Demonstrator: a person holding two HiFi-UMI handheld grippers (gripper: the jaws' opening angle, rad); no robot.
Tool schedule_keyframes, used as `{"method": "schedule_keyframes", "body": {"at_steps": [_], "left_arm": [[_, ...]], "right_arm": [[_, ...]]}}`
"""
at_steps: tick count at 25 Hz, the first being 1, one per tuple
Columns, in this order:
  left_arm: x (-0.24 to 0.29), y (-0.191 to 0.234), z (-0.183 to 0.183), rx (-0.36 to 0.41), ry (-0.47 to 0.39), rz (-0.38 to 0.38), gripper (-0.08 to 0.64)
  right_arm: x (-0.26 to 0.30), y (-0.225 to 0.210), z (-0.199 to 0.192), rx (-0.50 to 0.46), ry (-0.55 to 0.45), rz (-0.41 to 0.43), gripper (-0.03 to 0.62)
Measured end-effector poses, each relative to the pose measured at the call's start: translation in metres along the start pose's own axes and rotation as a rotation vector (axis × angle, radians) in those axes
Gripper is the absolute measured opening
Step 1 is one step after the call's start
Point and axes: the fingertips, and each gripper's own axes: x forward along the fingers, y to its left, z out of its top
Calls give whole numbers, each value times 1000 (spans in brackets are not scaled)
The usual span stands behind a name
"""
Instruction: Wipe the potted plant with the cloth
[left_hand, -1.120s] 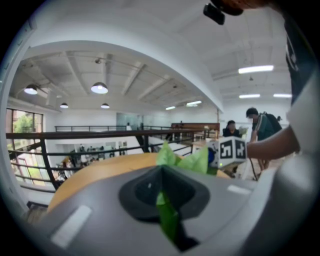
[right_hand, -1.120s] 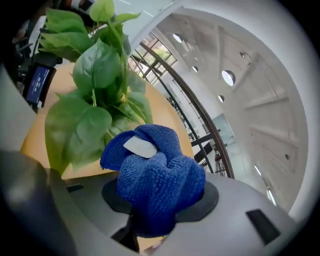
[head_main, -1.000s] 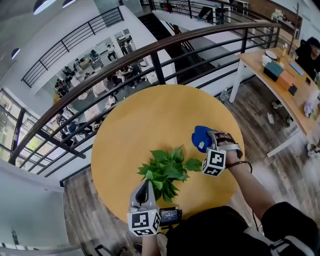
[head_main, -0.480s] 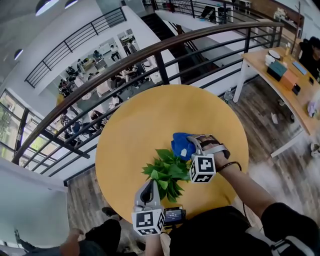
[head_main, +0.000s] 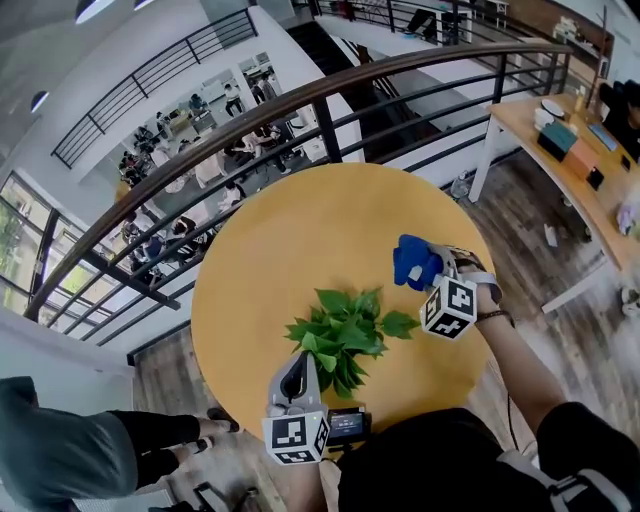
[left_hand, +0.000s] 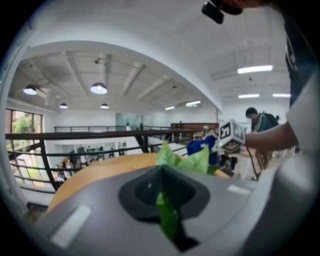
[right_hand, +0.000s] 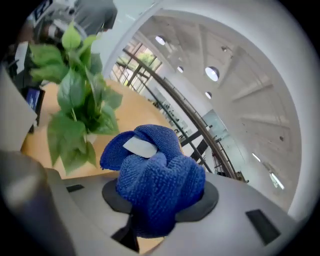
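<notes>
Leafy green potted plant (head_main: 340, 335), standing on the near half of a round yellow wooden worktop (head_main: 300, 230), close to the near edge. At the plant's near left side, left tongs (head_main: 297, 372), pointing into the foliage. Right of the plant and clear of its leaves, right tongs (head_main: 433, 268). Clamped firmly in the right tongs, a bunched blue microfibre cloth (head_main: 414, 262) with a small white label (right_hand: 140, 146). Pinched in the fully closed left tongs, one narrow green leaf (left_hand: 167, 220).

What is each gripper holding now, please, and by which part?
The left gripper pinches one leaf of the potted plant; the right gripper clamps the blue cloth by a bunched fold.
</notes>
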Motion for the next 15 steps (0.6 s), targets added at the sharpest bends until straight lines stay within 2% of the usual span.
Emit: {"method": "schedule_keyframes", "body": {"at_steps": [5,7,9,13,15], "left_arm": [[-1,-1,2,9,0,-6,0],[-3,7,2,12,1,-7,0],[-3,11,1,14,4,-3,0],[0,-1,0,21,9,2,0],[-1,0,-1,24,10,3,0]], "right_arm": [[-93,14,92,247,-376,118,173],[-114,36,118,274,-450,170,173],[-106,70,114,203,-398,203,173],[-70,126,36,-65,-131,203,173],[-66,137,13,-122,-69,202,173]]}}
